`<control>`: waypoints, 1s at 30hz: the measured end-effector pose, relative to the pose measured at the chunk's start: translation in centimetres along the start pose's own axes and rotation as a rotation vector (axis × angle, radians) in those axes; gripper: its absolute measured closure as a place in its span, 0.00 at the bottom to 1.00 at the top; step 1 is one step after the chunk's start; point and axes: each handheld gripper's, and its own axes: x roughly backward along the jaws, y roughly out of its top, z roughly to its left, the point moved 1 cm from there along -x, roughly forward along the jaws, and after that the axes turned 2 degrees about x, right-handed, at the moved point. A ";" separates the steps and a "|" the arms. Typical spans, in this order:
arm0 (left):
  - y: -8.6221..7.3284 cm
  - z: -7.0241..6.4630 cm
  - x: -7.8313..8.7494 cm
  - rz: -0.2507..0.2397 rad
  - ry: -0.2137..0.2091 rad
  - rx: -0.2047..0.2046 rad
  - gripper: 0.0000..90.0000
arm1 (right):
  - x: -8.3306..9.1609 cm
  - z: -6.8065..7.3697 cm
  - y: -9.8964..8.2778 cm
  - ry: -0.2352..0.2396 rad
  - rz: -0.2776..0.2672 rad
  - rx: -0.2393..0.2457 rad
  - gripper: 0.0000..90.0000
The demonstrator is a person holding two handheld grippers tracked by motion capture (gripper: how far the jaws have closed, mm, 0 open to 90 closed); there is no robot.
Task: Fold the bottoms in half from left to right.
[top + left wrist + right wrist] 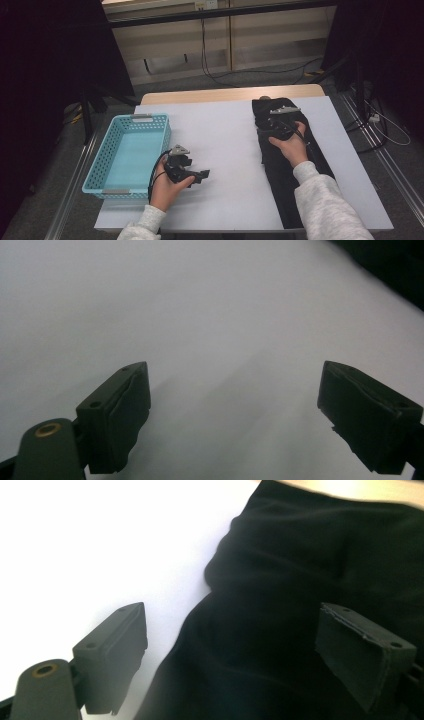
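Left gripper (pixel 200 176): held in the left hand (pixel 165 187) at the lower left of centre in the high view, just right of the basket; its jaws stand wide apart with nothing between them.
Left gripper close-up (pixel 235 415): both black jaws rise from the bottom corners of the left gripper view, with bare white sheet between them and a dark edge of cloth at the upper right corner.
Basket (pixel 100 170): pale blue with perforated walls, at the left of the high view on the white sheet's left edge.
White sheet (pixel 220 150): covers most of the table top across the middle of the high view; a strip of wooden table (pixel 225 94) shows along its far edge.
Black cloth (pixel 280 175): a long dark garment laid lengthwise at the right of centre in the high view, running from the sheet's far edge down to its near edge.
Right gripper (pixel 267 120): held in the right hand (pixel 290 145) over the upper part of the black cloth; its jaws are wide apart and grip nothing.
Right gripper close-up (pixel 230 655): the left jaw stands over the white sheet, the right jaw over the black cloth (pixel 310 580), whose rumpled edge runs between them.
Sleeve (pixel 325 205): light grey, entering from the lower right of the high view.
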 end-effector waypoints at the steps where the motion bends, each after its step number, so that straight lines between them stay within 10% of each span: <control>1: 0.0 0.0 0.0 0.000 -0.002 0.002 0.15 | -0.2 0.1 -0.1 0.002 0.006 -0.004 0.15; 11: 0.0 0.1 0.1 -0.008 -0.003 0.009 0.15 | -2.5 0.9 -1.1 -0.032 0.060 0.033 0.19; 30: 0.1 0.1 0.3 -0.017 -0.006 0.009 0.16 | -1.7 -1.4 -1.5 -0.077 0.024 -0.011 0.89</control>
